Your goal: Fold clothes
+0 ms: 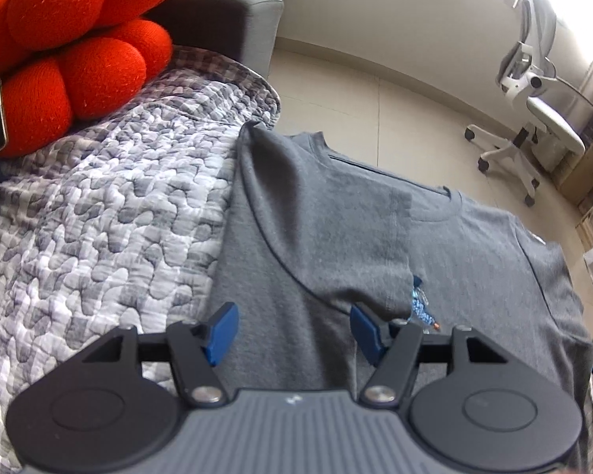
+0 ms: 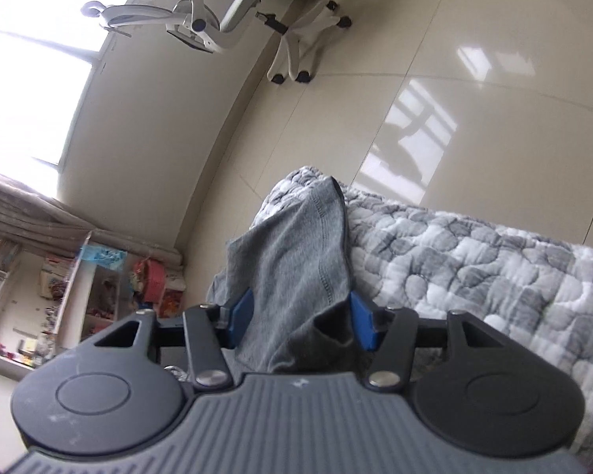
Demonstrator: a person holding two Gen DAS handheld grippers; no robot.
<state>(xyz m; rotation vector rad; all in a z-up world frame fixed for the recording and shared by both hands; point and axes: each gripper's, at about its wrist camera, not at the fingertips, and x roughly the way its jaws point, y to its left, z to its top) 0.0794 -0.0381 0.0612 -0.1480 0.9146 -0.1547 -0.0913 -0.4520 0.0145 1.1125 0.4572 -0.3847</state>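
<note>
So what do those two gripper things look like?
Both look the same. The left gripper and the right gripper each have two blue pads on black hinged arms. The arms turn on shiny silver pins beside big round black discs, around a grey ribbed body. The right one's discs look a bit scuffed. No cables or sleeves show.

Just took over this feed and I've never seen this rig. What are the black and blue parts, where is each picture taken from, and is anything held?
Each picture comes from a camera on a handheld tool, looking along its two blue fingers. In the left view, the left tool hovers open over a grey T-shirt lying on a quilted cover, one sleeve folded in. In the right view, the right tool has grey cloth between its wide-apart fingers; a real grip is not visible.
</note>
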